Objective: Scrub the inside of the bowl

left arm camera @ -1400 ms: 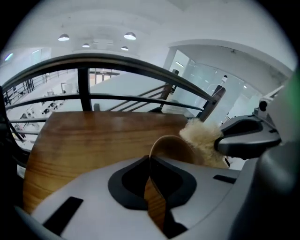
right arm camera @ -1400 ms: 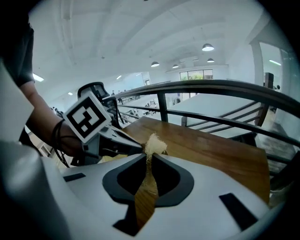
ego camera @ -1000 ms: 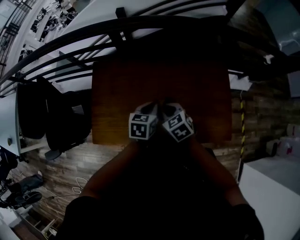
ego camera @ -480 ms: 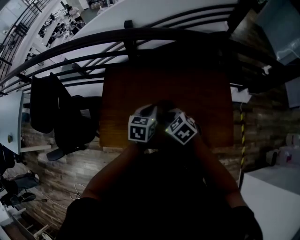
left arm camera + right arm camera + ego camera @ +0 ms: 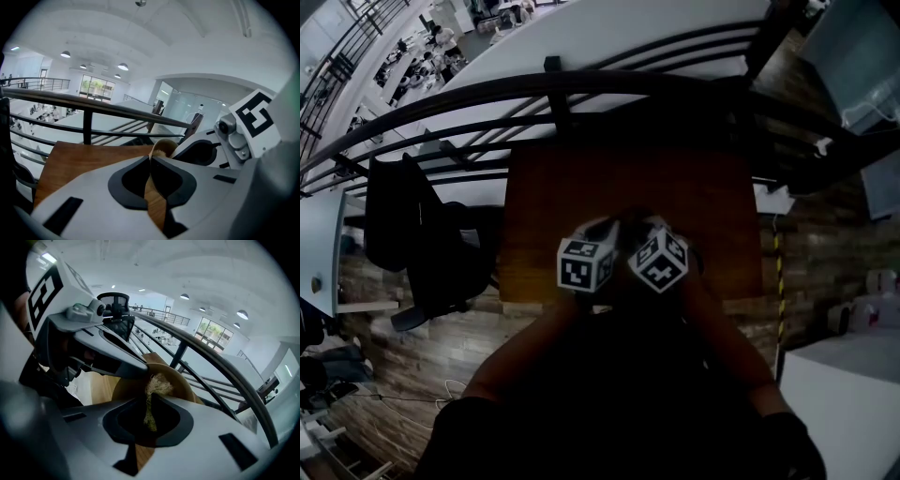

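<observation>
Above the wooden worktop (image 5: 572,178), the bowl (image 5: 183,380) is held tilted, its rim pinched by the left hand-held gripper (image 5: 151,161). In my judgement that pinch should stay firm while the right hand-held gripper (image 5: 149,404), clamped on the fibrous scrubber (image 5: 158,382), sweeps it round the inner wall. Since a second ago the right hand-held gripper has rolled, and the pair remain close together.

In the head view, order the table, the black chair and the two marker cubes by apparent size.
Table; black chair; then left cube and right cube, about alike, though nearer the camera.
</observation>
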Motion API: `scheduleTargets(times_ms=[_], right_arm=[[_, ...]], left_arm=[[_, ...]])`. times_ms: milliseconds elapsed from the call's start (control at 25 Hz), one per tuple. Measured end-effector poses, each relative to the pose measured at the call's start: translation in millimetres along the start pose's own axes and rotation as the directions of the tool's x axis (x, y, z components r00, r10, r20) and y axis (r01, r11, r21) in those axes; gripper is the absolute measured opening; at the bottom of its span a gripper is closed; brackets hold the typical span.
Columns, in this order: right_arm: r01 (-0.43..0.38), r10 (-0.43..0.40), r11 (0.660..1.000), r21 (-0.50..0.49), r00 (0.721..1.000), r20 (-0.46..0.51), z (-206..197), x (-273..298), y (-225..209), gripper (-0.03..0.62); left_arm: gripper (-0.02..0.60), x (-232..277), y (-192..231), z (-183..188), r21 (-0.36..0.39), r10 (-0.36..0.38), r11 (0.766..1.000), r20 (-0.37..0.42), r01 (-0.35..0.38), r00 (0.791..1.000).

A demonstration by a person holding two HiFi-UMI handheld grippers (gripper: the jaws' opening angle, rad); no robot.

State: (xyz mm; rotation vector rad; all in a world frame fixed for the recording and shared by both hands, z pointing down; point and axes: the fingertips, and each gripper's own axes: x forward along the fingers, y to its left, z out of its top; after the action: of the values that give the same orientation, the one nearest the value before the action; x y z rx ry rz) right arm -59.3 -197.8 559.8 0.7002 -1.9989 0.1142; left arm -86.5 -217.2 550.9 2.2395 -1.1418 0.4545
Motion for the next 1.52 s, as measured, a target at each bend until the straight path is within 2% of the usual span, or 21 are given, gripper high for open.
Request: scheduleTargets(times_ms=[200, 400, 720, 1120, 1240, 1520], right_arm=[[-0.122, 0.123, 0.992, -0.033, 0.991, 0.058, 13, -1, 23, 0.043], [-0.197, 0.197, 0.98, -0.03, 0.98, 0.011, 2, -1, 38, 0.043], [-0.133, 0.132, 0.991, -0.029, 0.991, -0.035, -1, -10, 22, 0.043], [0.04, -0.04, 0.999, 0.007, 0.998, 0.041, 9, -31, -11, 0.043], [0.016, -0.015, 1.0, -0.025, 0.998, 0.061, 12, -28, -3, 0.043], [-0.12, 0.126, 0.99, -0.073, 0.99, 0.071, 18, -23, 30, 0.043]], left_arm=[[0.012, -5, -11, 9, 0.031, -0.024, 0.999, 0.032, 0.023, 0.999], [0.011, -6, 0, 1, 0.008, -0.002, 1.0, 0.025, 0.002, 1.0], [0.011, -6, 14, -4, -0.032, 0.022, 0.999, 0.02, -0.021, 1.0], [0.009, -5, 9, -4, -0.042, 0.019, 0.999, 0.008, -0.019, 1.0], [0.009, -6, -1, 2, -0.018, -0.004, 1.0, 0.033, 0.005, 0.999], [0.009, -13, -8, 12, 0.023, -0.003, 1.0, 0.054, 0.002, 0.999]])
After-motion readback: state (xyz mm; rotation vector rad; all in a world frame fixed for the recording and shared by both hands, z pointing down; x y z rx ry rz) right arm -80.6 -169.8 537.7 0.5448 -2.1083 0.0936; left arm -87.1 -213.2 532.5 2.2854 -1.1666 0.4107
